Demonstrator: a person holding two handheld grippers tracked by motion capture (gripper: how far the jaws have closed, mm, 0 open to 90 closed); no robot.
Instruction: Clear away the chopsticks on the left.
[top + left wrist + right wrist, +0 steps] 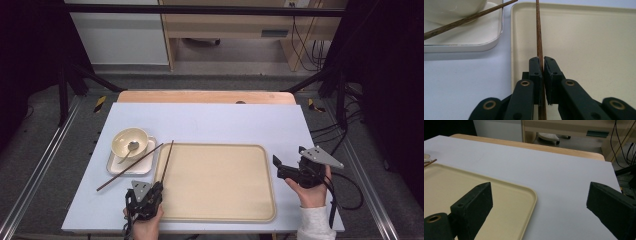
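Covering most of the table, a pale blue-white mat (210,125) was the largest thing in the high view, with a strip of bare wooden tabletop (205,96) showing at its far edge. No brand, label or readable writing could be made out on anything there. On the mat lay a large cream tray (220,200), its bare floor taking up the middle. Left of the tray sat a small white square plate (142,169) with a cream bowl (125,137) standing on it, and a metal spoon (131,148) rested inside the bowl. One brown chopstick (127,168) lay slanted across the plate, its near end out on the mat. The second chopstick (539,40) ran along the tray's left rim, pointing away from the person. The left gripper (156,192) was at the tray's near left corner, clenched on the near part of that second chopstick: in the left gripper view the stick passed straight up between the two black pads, which pressed on it from either side. The right gripper (276,161) was held just off the tray's right edge, above the mat, well apart from both chopsticks; its jaws stood wide and released, with nothing between them.
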